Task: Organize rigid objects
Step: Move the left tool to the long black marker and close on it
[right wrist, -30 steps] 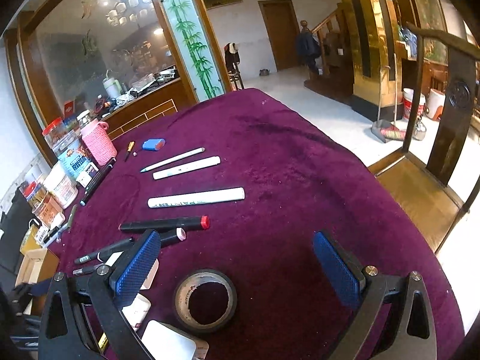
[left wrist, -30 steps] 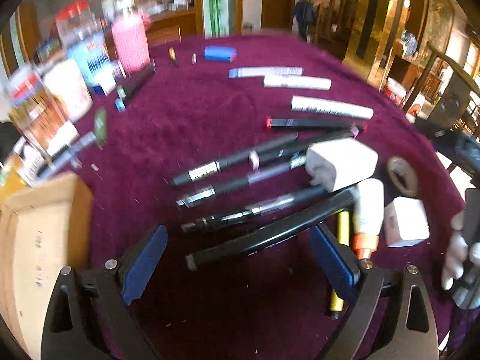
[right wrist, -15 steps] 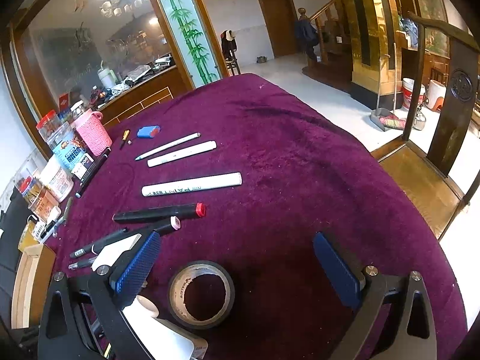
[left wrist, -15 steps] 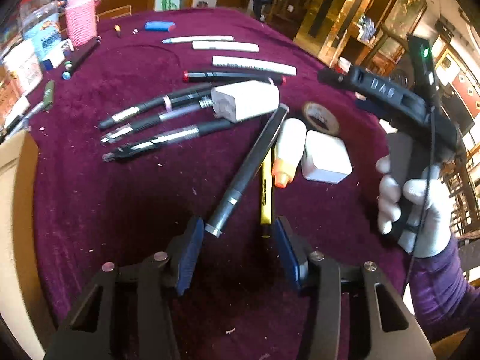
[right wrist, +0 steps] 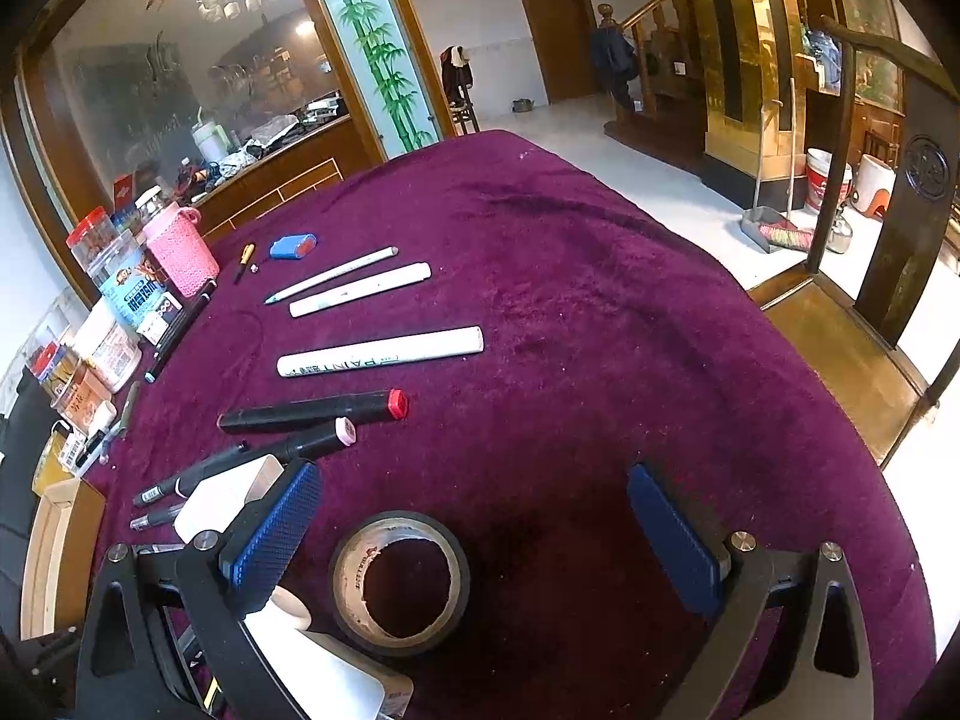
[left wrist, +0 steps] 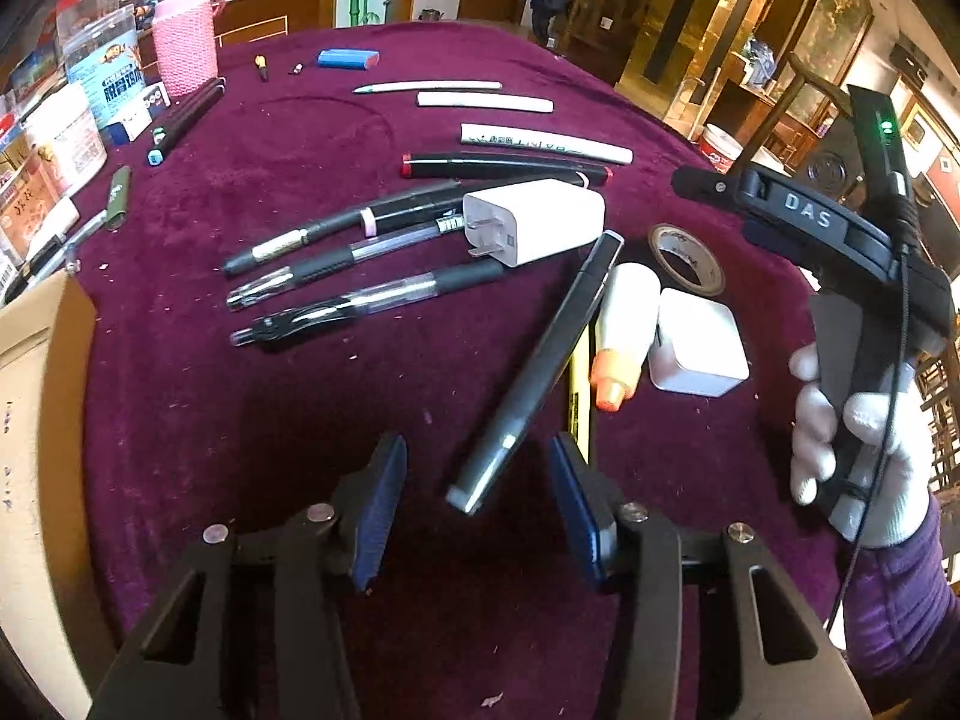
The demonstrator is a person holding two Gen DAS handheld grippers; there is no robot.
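Left gripper (left wrist: 474,501), black frame with blue ribbed pads, jaws closing, pads clear on both sides of the near end of a long black marker (left wrist: 540,369) with a silver band. Marker lying diagonal on the plum velvet tablecloth (left wrist: 240,420), far end beside a white wall charger with metal prongs (left wrist: 534,228). Just right of the marker, a thin yellow pen (left wrist: 581,378), then a white tube with an orange cap (left wrist: 621,336) and a small white square adapter (left wrist: 699,348). Further out, a fan of black and clear gel pens (left wrist: 360,300), a black marker with red ends (left wrist: 504,168), white paint pens (left wrist: 543,141), a blue eraser (left wrist: 348,58). Pink knitted-sleeve bottle (left wrist: 183,42) and jars at the far left edge; cardboard box (left wrist: 36,450) at the near left.

Right gripper (right wrist: 474,534), held in a white-gloved hand (left wrist: 858,444), jaws spread wide, gripping nothing, hovering over a brown tape roll (right wrist: 399,582) lying flat on the cloth between the pads, touching neither.
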